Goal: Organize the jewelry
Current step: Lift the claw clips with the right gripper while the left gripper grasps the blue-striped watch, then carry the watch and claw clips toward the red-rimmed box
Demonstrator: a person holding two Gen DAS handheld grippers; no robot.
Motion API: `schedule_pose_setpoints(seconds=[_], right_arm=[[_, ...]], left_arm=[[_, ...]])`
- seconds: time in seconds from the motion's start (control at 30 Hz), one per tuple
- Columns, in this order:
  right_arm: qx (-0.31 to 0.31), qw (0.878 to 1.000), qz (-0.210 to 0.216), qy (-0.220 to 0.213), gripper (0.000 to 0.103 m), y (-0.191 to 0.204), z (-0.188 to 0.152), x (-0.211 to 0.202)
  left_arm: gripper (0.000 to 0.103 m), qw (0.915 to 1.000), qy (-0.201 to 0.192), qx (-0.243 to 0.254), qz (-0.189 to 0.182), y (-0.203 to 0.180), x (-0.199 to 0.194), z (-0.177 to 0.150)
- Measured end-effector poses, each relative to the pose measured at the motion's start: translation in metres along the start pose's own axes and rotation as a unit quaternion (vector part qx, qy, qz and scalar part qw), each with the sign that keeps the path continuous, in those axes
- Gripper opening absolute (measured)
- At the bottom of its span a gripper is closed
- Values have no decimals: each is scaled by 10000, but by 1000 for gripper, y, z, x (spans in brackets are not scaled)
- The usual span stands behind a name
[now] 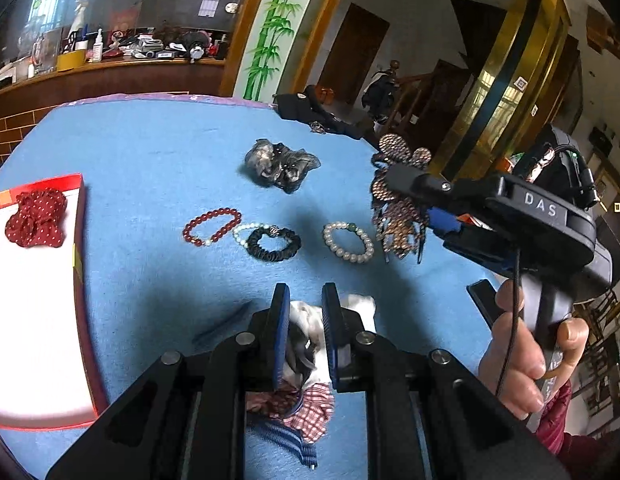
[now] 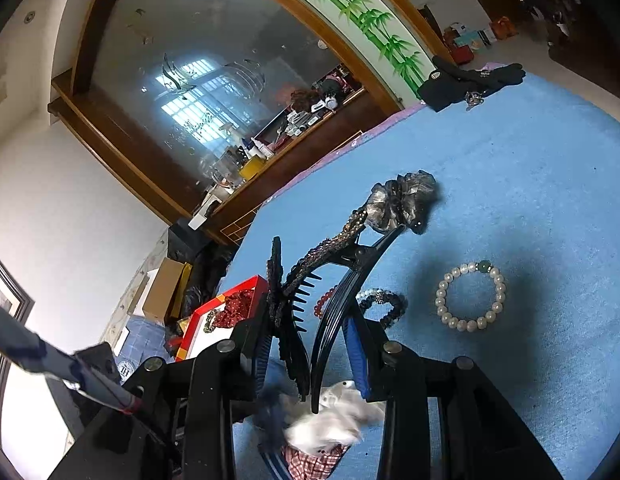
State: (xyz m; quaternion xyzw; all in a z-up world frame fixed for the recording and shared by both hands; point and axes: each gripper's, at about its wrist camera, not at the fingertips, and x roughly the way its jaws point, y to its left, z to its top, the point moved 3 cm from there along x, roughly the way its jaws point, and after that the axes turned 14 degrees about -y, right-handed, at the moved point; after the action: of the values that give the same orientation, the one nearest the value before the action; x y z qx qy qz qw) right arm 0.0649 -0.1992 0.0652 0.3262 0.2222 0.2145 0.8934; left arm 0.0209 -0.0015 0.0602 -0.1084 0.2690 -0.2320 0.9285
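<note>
Red box [image 1: 78,240], left edge of the blue counter [image 1: 158,152]: holds a red dotted scrunchie [image 1: 36,218]. Centre: red bead bracelet [image 1: 211,226], black scrunchie [image 1: 273,245], pearl bracelet [image 1: 348,242], grey scrunchie [image 1: 278,165] behind. Left hand-held gripper [image 1: 306,312]: fingers around white fabric [image 1: 310,320], contact unclear. Right hand-held gripper [image 2: 310,344]: clenched on a rhinestone hair clip [image 2: 329,256], raised above the counter.

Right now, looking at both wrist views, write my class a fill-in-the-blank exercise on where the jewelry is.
1. The right gripper holds a rhinestone hair clip above the ____ cloth.
2. The pearl bracelet has one ____ bead.
3. The polka-dot scrunchie lies in the ____ box.
4. The left gripper jaws straddle a ____ fabric piece.

Missing words: blue; green; red; white
</note>
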Motion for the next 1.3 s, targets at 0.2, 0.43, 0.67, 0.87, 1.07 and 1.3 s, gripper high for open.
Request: schedule_pose_setpoints(seconds=[0.2,0.43,0.67,0.87,1.07,1.3], right_arm=[[7,10000,-31,2,37,0,0,2],[49,10000,-45,7,37,0,1,1],[73,10000,-31,20,38,0,0,1],[104,9999,-29,45,38,0,-1,2],[110,9999,-29,46,38,0,-2,2],[121,9999,-10,36,38,-2,-1,1]], left_arm=[[29,9996,261,122,60,0,4,-7],[50,9982,205,231,524,21,0,-10],[50,9938,801,239,731,36,26,-28],[50,9902,1067,325,838,41,52,-44],[35,9858,978,764,1135,34,63,-45],[35,9912,669,465,1047,41,45,-39]])
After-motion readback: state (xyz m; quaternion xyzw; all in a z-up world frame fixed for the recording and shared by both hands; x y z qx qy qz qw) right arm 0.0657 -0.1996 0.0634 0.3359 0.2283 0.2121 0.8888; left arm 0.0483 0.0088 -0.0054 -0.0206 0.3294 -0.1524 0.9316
